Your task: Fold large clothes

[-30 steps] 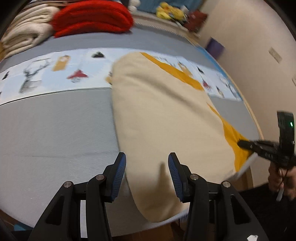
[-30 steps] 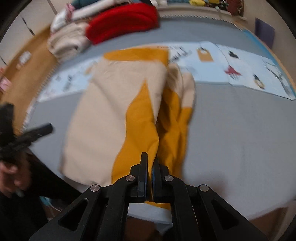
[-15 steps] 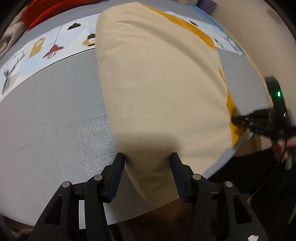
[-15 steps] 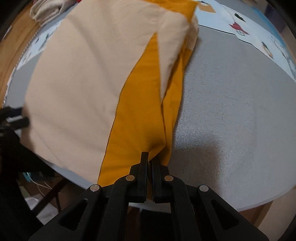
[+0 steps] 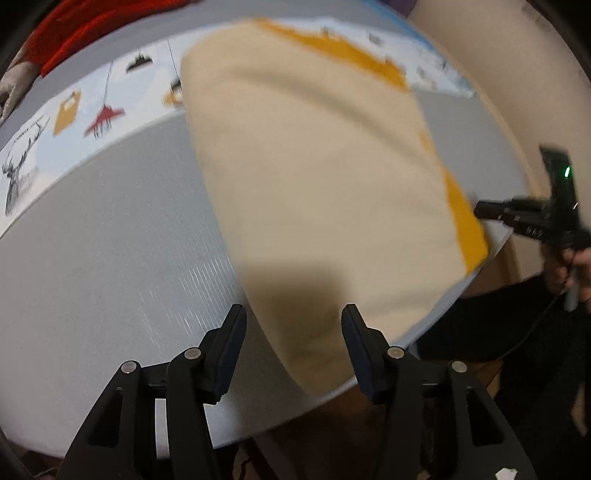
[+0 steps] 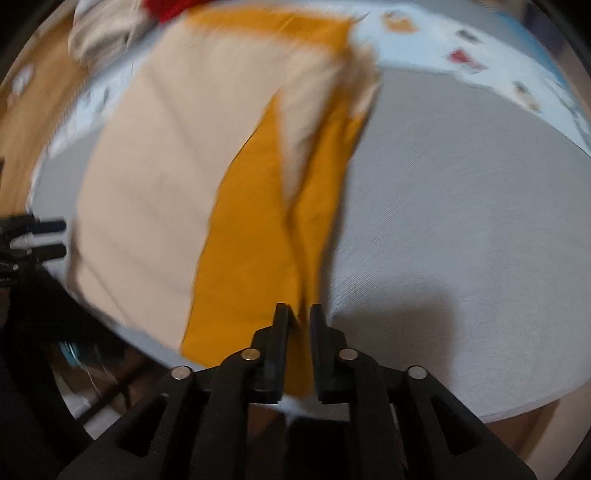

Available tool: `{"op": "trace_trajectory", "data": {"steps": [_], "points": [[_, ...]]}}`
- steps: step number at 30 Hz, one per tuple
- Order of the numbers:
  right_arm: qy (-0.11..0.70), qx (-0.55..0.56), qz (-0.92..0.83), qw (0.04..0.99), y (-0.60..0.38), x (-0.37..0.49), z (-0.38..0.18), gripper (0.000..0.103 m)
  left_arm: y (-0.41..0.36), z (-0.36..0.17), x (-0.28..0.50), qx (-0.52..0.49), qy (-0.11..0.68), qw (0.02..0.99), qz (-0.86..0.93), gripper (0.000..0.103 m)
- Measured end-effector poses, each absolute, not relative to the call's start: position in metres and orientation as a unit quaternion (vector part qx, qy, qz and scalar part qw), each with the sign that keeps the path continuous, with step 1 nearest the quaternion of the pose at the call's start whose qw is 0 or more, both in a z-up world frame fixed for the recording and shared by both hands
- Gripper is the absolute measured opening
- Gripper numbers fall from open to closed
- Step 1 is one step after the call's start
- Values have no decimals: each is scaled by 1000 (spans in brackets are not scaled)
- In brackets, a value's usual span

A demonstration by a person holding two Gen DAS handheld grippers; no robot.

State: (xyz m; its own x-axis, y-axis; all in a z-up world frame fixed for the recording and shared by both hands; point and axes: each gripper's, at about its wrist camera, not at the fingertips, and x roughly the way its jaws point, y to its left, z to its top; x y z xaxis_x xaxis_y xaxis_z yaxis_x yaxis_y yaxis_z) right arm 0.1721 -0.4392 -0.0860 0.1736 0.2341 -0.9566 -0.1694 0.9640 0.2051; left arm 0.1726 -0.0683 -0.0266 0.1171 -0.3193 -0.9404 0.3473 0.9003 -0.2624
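Grey textured mattress point(image 5: 110, 258), printed pale-blue strip point(image 5: 74, 114) across it, beige wall point(image 5: 517, 74) alongside. Cream-and-mustard garment point(image 5: 314, 177) lies flat at the near edge, soft and matte. Red folded blanket point(image 5: 85, 26) farther back. Left gripper point(image 5: 293, 336) spread wide over the cream hem; right gripper point(image 6: 299, 325) slightly parted, mustard edge between its fingers, grip unclear.

A grey padded table point(image 5: 110, 251) is filling most of the room ahead, a pale blue printed cloth point(image 5: 66, 122) lying across its far side. A beige wall point(image 5: 491, 62) is rising behind. Wooden flooring point(image 6: 26, 110) is showing beyond the edge.
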Motion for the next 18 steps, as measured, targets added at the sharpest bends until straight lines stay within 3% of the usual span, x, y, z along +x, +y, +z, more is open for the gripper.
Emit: {"op": "trace_trajectory", "data": {"steps": [1,3,5,8,11,15,18], "points": [[613,46,126,778,-449,176,-78,28,-61,-22,184,-4,620,752,-222,53],[593,89,116,792,-461,185,-70,56,-48,-18,209,-38,616,757,-215,55],[581,149,119,791,-469,201,-69,65,-29,-30,241,-97,623,749,-204,59],[601,211,154,756,-457,228,-89,68,-10,-61,276,-192,643,714,-202,65],[640,196,140,730,-442,246,-117,68,1,-99,297,-260,662,681,-175,66],[672,201,126,701,-430,259,-145,68,1,-133,316,-313,669,649,-182,77],[676,204,119,698,-427,272,-154,68,-5,-143,323,-334,659,642,-203,80]]}}
